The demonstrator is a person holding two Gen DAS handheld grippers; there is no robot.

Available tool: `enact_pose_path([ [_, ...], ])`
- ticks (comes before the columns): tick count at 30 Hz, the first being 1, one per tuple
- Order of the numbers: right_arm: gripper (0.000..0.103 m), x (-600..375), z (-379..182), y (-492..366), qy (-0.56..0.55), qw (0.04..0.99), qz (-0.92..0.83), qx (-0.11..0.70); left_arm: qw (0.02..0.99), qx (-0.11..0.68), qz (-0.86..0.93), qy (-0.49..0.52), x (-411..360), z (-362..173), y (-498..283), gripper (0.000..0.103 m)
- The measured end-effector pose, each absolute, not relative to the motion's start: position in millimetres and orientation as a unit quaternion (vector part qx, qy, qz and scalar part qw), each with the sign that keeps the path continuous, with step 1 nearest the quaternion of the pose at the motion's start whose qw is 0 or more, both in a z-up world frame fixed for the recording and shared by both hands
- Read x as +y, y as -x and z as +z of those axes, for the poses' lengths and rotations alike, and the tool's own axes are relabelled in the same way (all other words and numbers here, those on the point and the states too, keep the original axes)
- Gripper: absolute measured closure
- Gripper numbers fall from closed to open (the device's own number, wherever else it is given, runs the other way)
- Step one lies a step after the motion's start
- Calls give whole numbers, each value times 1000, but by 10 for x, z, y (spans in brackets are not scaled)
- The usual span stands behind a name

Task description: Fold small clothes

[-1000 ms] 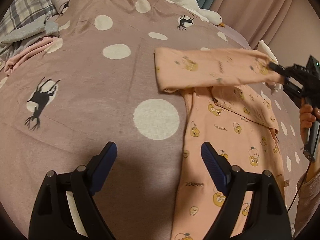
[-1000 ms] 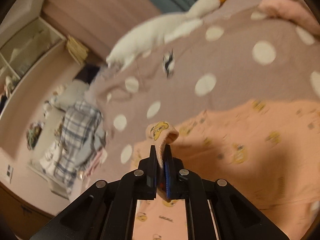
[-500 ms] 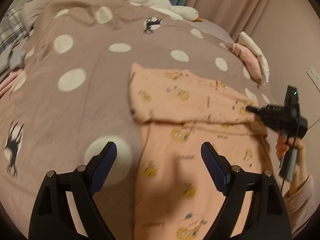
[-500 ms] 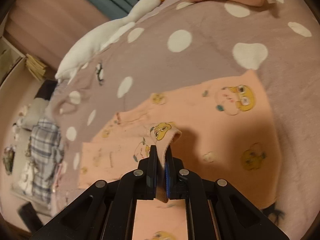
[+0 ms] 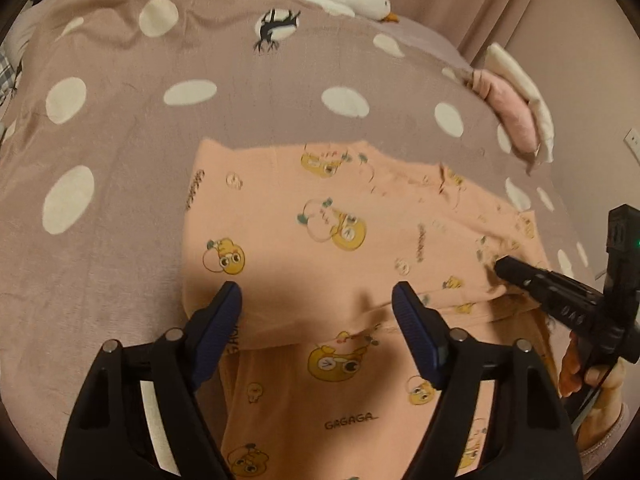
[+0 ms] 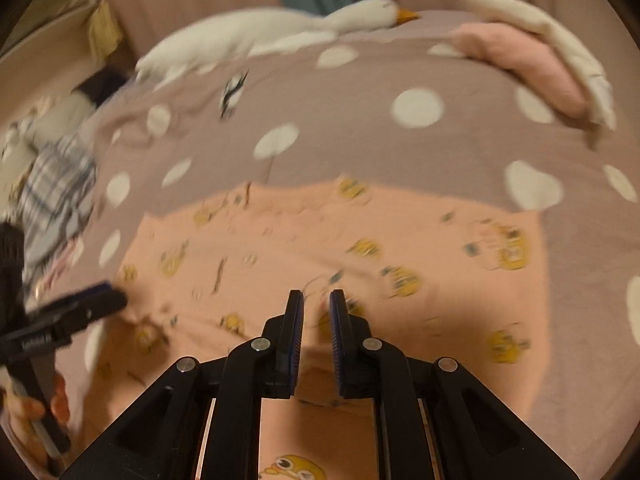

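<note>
Peach pyjama top point(image 5: 320, 216) flat on dotted bedspread point(image 5: 240, 120), upper part folded over lower. Left gripper point(image 5: 318, 312) wide apart above fold edge, just been closing a little, nothing gripped. Right gripper point(image 6: 316, 320) slightly parted, nothing clamped, low over right side of top.

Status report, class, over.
Left gripper open, just closing, nothing pinched. Right gripper barely open, empty. Garment part-folded on bed. Nothing blocking.

Right-wrist view motion-blurred (prints point(image 6: 496, 246) smeared)
</note>
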State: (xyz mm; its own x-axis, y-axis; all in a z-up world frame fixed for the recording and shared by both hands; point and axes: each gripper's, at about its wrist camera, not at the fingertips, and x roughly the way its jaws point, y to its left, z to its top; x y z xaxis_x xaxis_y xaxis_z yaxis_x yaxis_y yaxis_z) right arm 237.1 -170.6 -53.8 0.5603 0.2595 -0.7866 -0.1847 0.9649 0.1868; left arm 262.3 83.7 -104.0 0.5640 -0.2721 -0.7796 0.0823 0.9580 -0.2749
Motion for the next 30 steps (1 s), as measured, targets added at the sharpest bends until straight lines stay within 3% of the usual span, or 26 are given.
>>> enact_pose_path([
  [3,92,-1704,-750,-2370,-28,873,111,475,870,478,-94,78,803,-1200,-2647,28],
  [11,91,-1756,-487,-2010,-31,882,117,455,880,462,-99,59,807,-1080,-2338,23],
  [14,71,-1871,-403,-1759,-47,885,126,446,885,453,-91,60,865,-1058,-2102,16],
  [16,50,-1994,-359,-1554,-65,887,128,439,885,451,-92,68,896,-1063,-1908,16],
  [30,49,-2729,-570,-594,-161,871,42,463,861,484,-91,129,1266,-1261,-1012,11],
])
